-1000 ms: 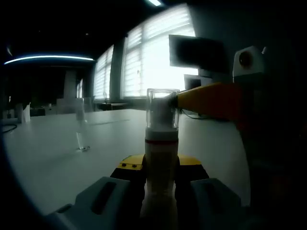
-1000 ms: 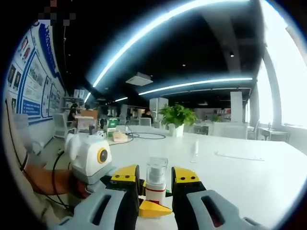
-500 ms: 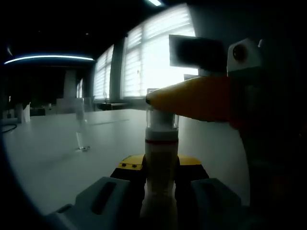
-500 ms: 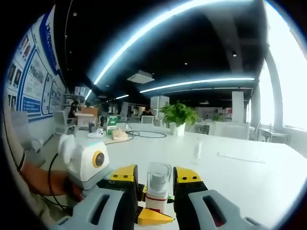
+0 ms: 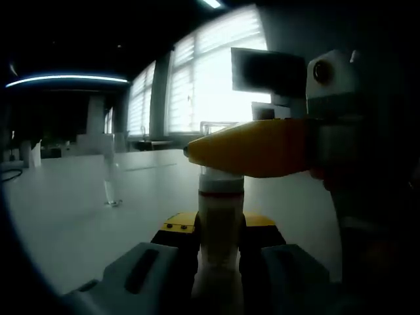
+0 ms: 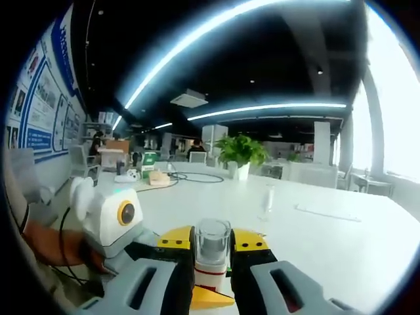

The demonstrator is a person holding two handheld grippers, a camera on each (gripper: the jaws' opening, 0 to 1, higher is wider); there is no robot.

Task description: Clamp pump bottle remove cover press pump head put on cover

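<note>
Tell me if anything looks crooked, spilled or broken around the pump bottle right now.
Nothing stands out. The pump bottle stands upright between the left gripper jaws, and its clear cover sits straight on top with the right gripper jaws closed around it. The white table shows no spill.

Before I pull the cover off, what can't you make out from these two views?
- Cover: in the left gripper view the right gripper crosses in front of it, hiding most of it.
- Pump head: blurred inside the clear cover, right gripper view.
- Bottle base: cut off by the bottom edge behind the left gripper.
- Small clear object on the table: too small to identify.
</note>
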